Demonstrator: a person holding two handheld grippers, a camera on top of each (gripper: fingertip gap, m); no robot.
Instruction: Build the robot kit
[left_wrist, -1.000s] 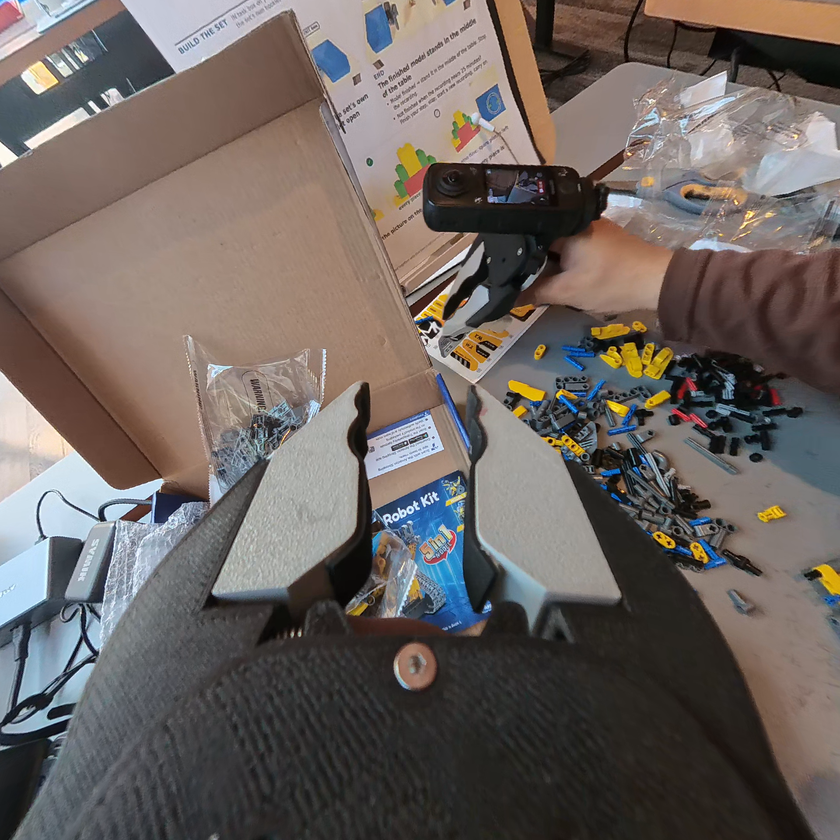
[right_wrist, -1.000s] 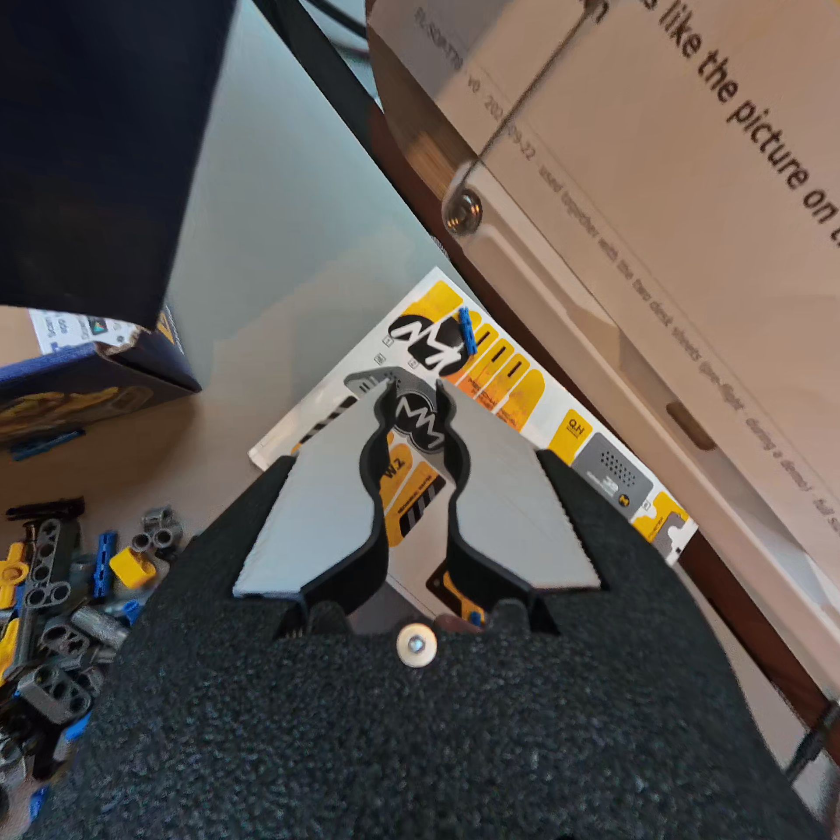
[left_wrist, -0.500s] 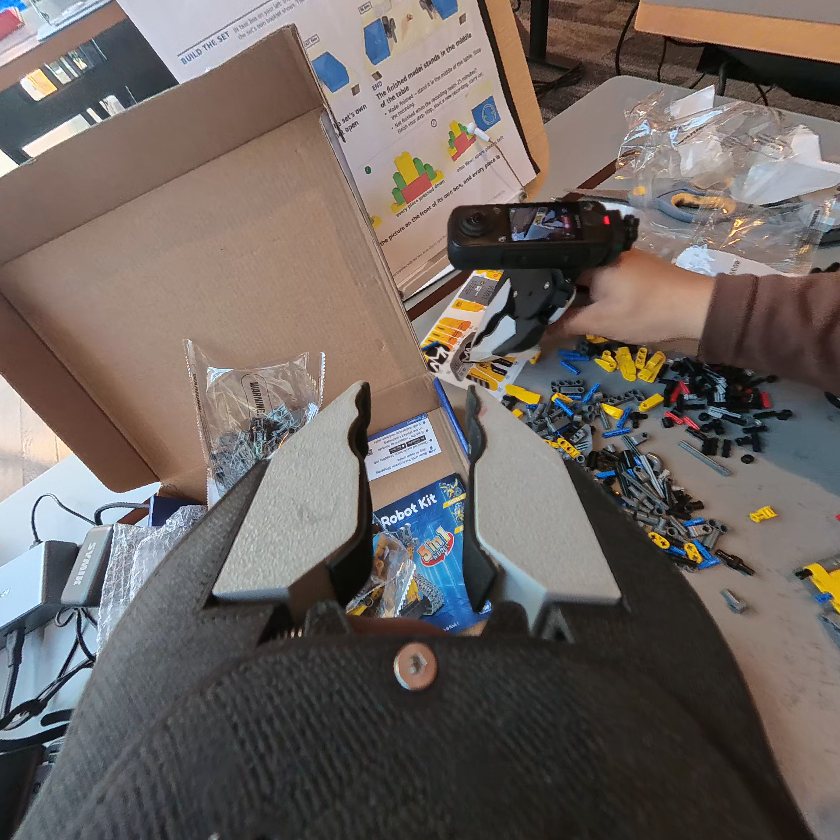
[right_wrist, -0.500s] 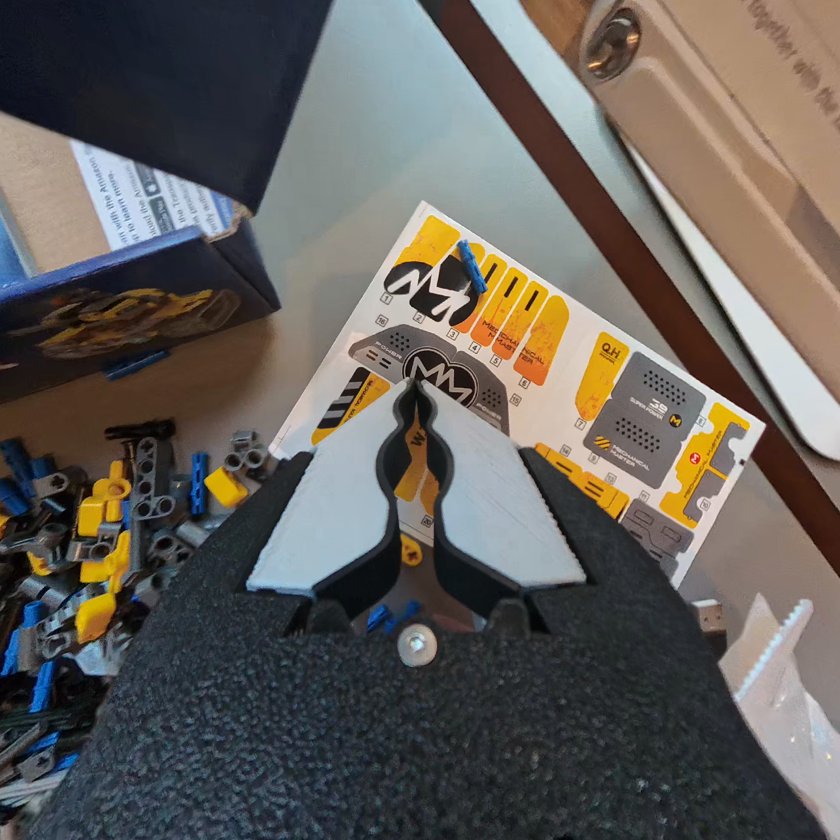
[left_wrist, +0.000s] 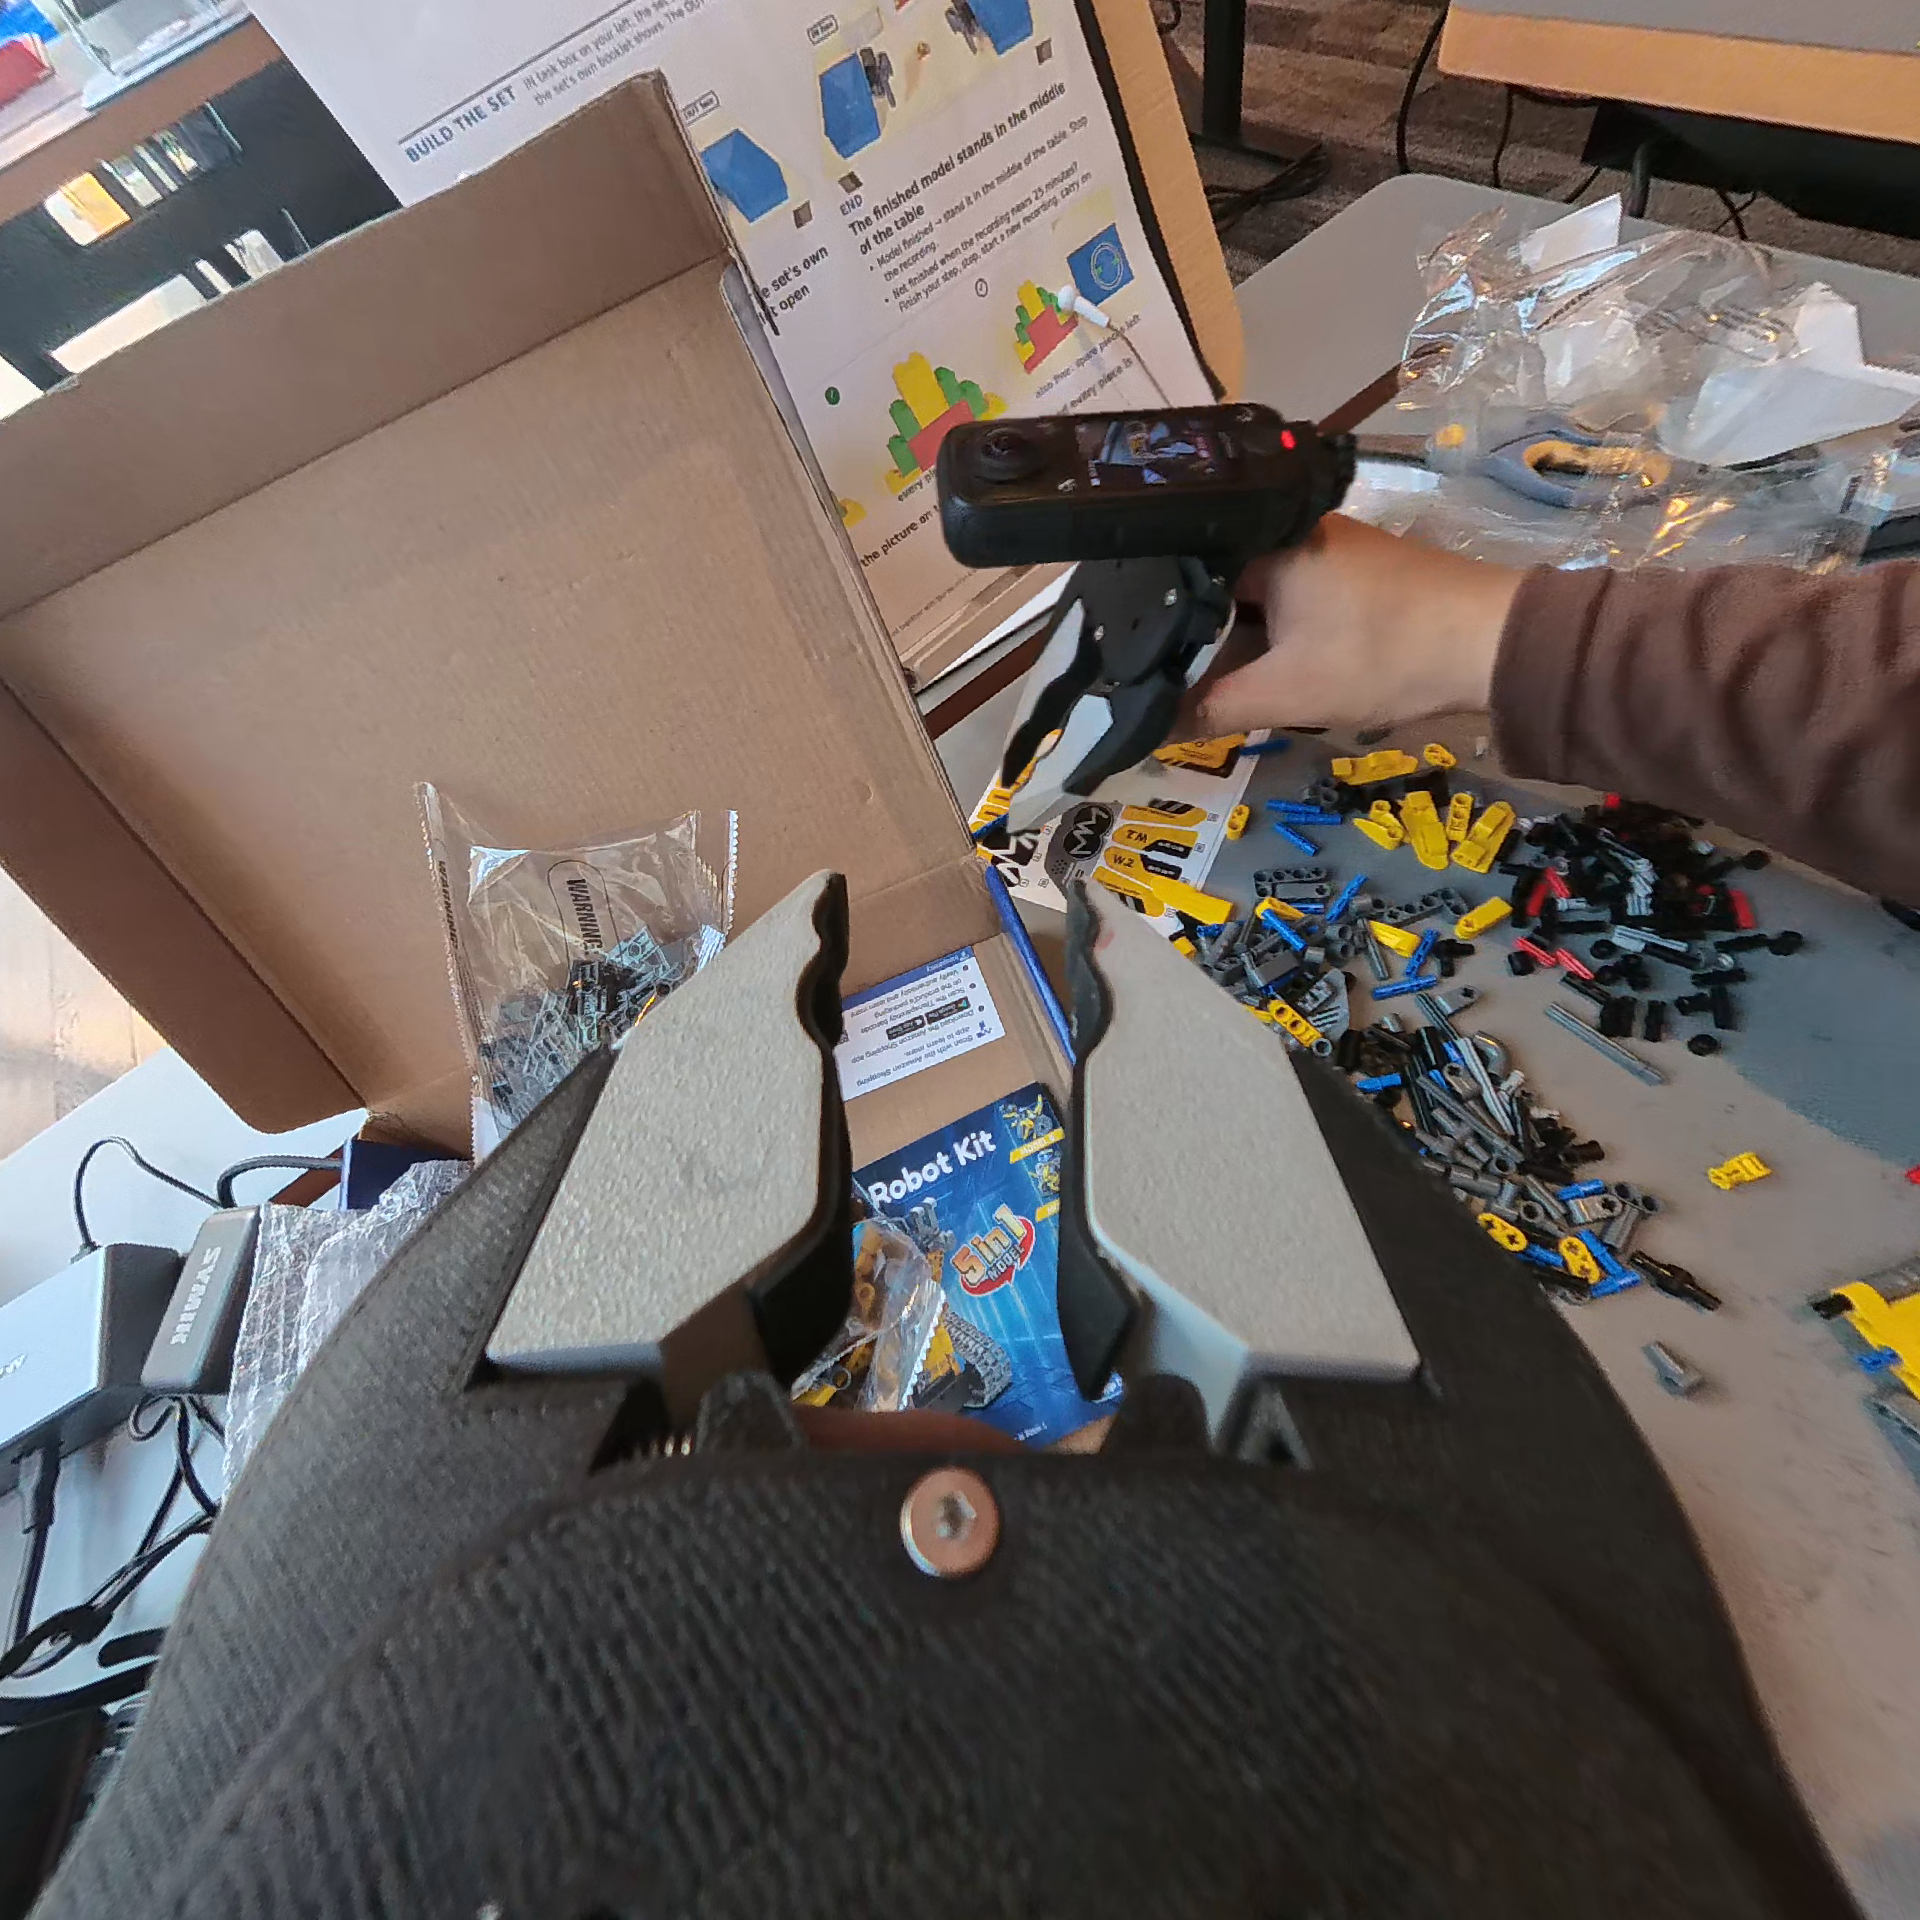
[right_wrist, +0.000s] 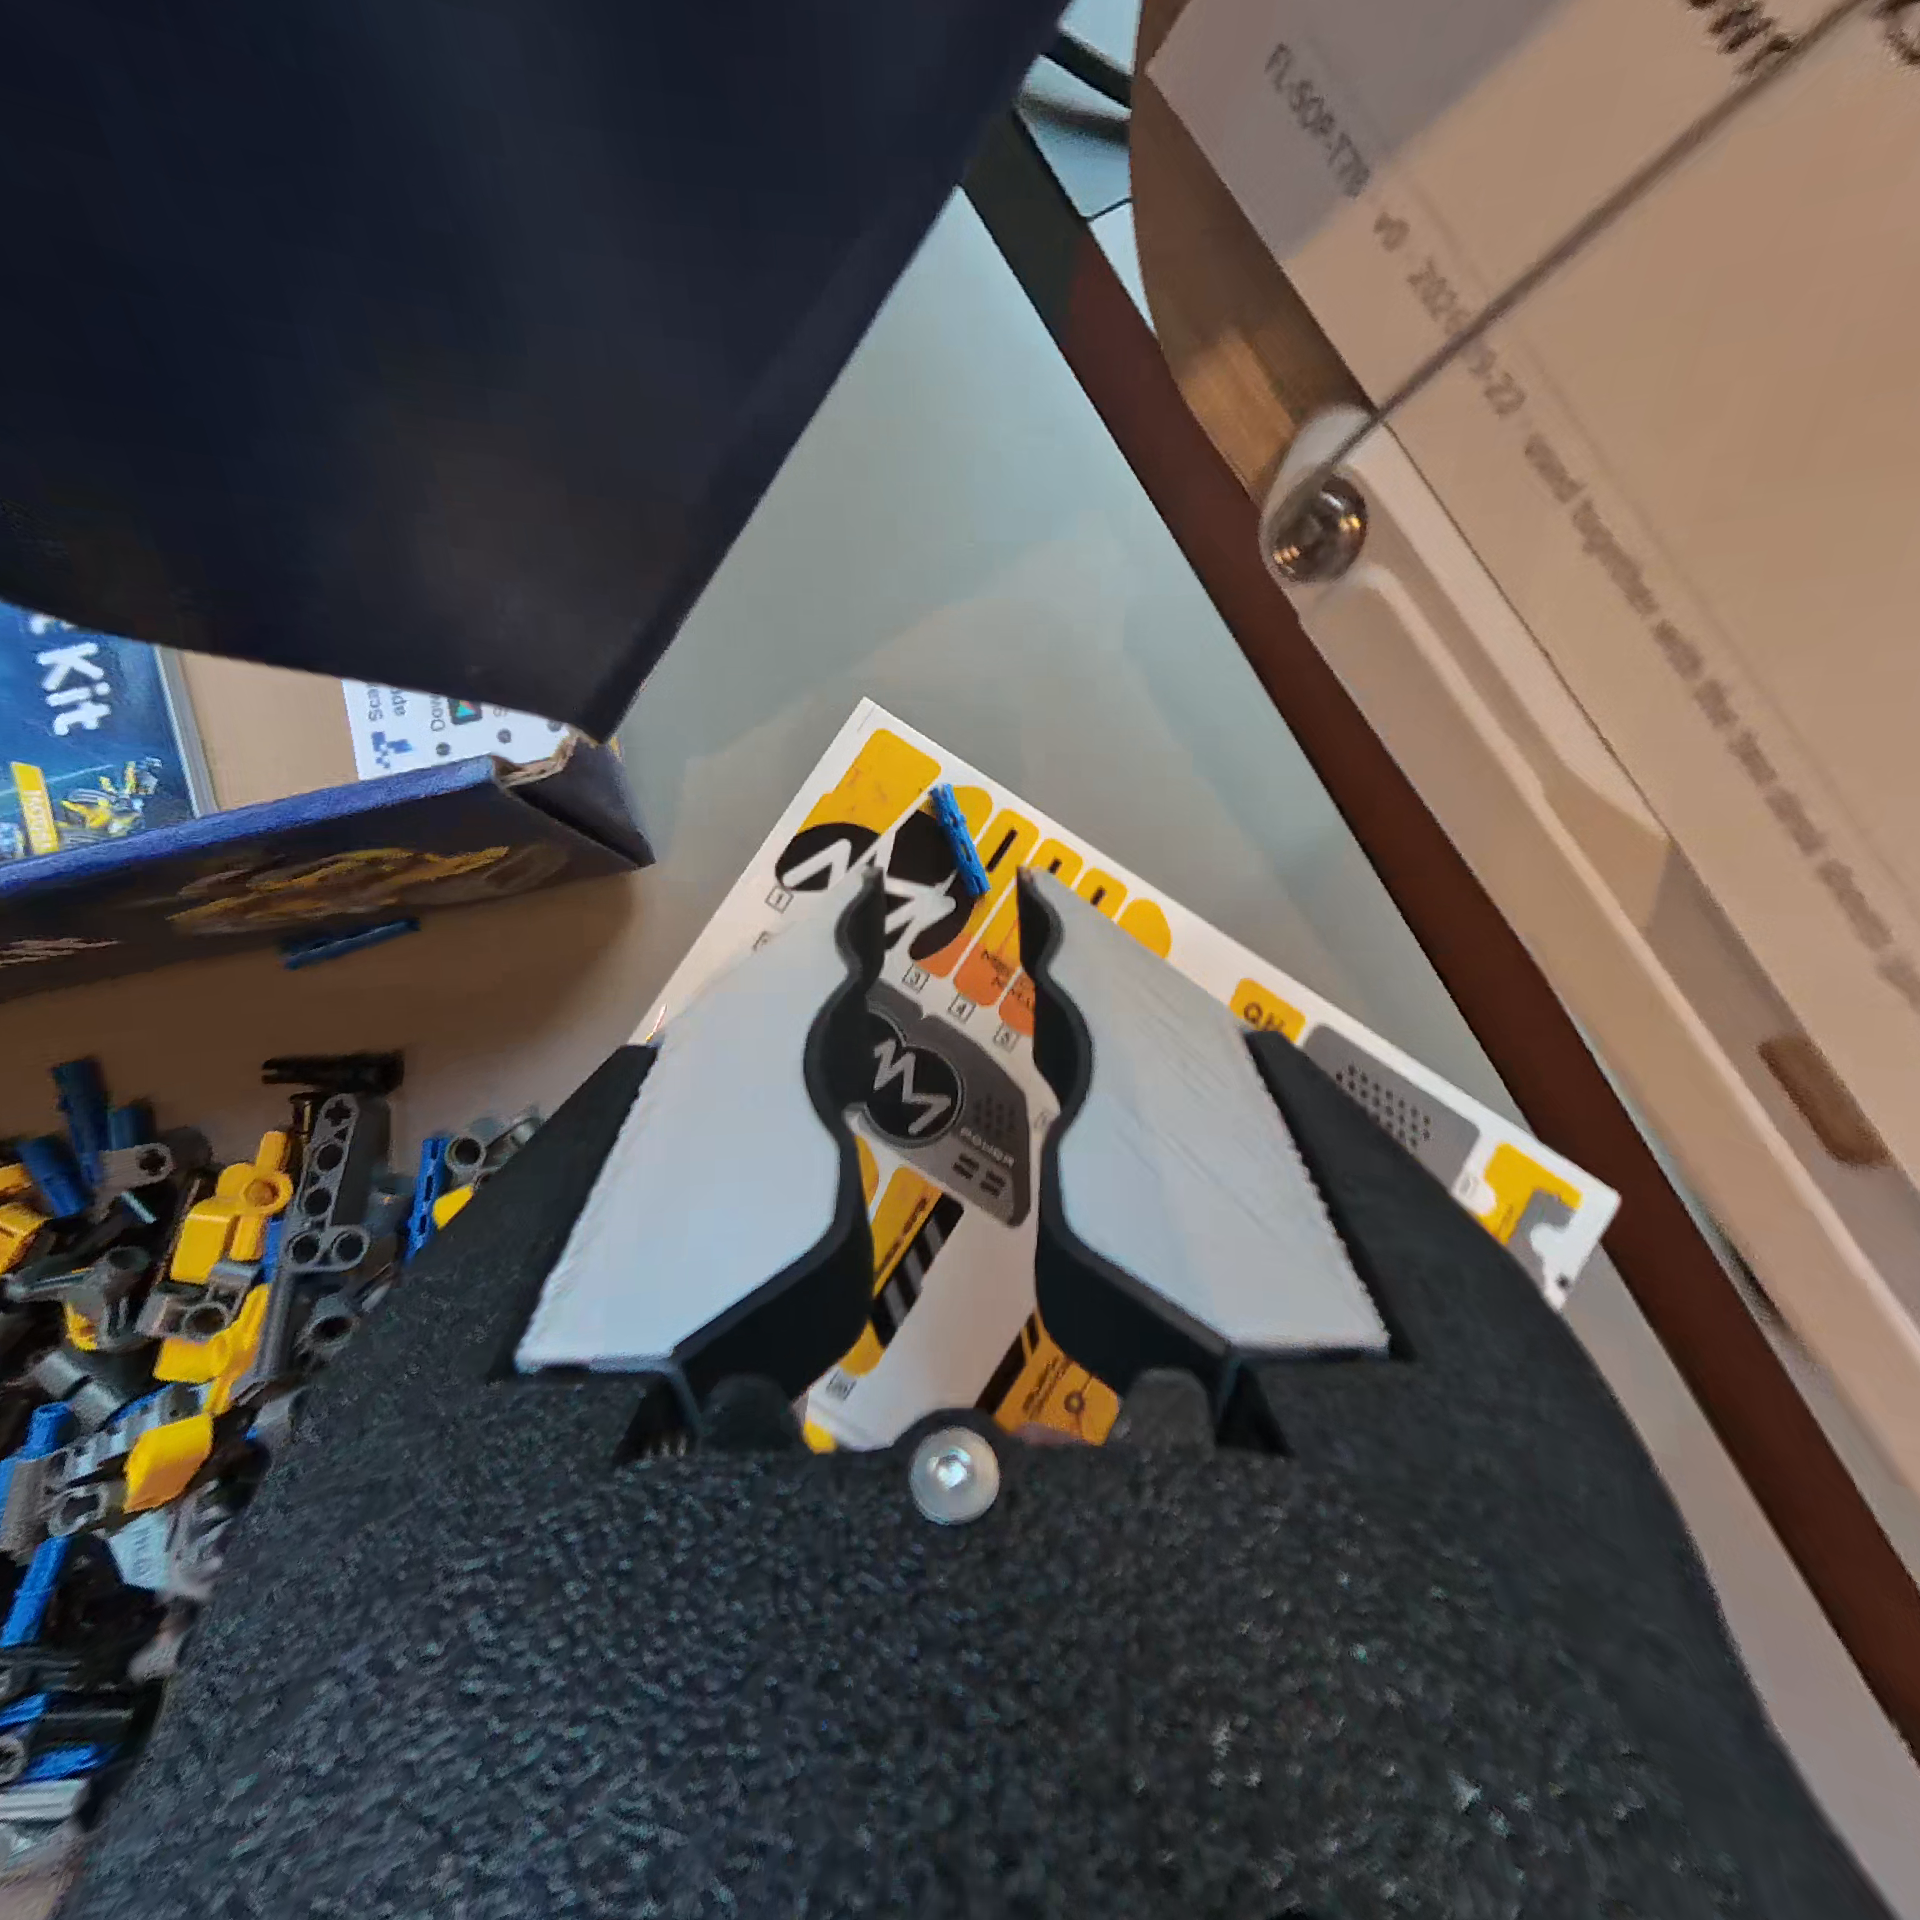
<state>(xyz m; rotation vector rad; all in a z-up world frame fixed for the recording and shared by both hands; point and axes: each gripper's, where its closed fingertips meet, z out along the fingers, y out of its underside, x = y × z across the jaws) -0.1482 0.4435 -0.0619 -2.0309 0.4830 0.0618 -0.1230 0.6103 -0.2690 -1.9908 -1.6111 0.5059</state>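
My right gripper (right_wrist: 945, 888) is open and empty, low over a yellow, grey and black sticker sheet (right_wrist: 1382, 1117) on the table. A small blue pin (right_wrist: 961, 836) lies on the sheet just beyond its fingertips. In the left wrist view a hand (left_wrist: 1351, 644) holds this gripper (left_wrist: 1039, 800) tip-down over the sticker sheet (left_wrist: 1143, 842). My left gripper (left_wrist: 956, 904) is open and empty above an open cardboard box (left_wrist: 468, 623). The box holds a blue booklet (left_wrist: 966, 1195) and a clear bag of small parts (left_wrist: 582, 956).
A spread of loose black, grey, blue, yellow and red parts (left_wrist: 1455, 1039) lies right of the box; it also shows in the right wrist view (right_wrist: 156, 1247). An instruction board (left_wrist: 935, 208) stands behind. Crumpled clear bags (left_wrist: 1662, 343) lie at the far right. A power adapter (left_wrist: 197, 1320) and cables sit at left. Spacing between my two grippers at the tips: around 25 centimeters.
My right gripper's jaws were almost shut half a second ago and have opened wider. It has moved forward along the sticker sheet to the blue pin. My left gripper has stayed in place.
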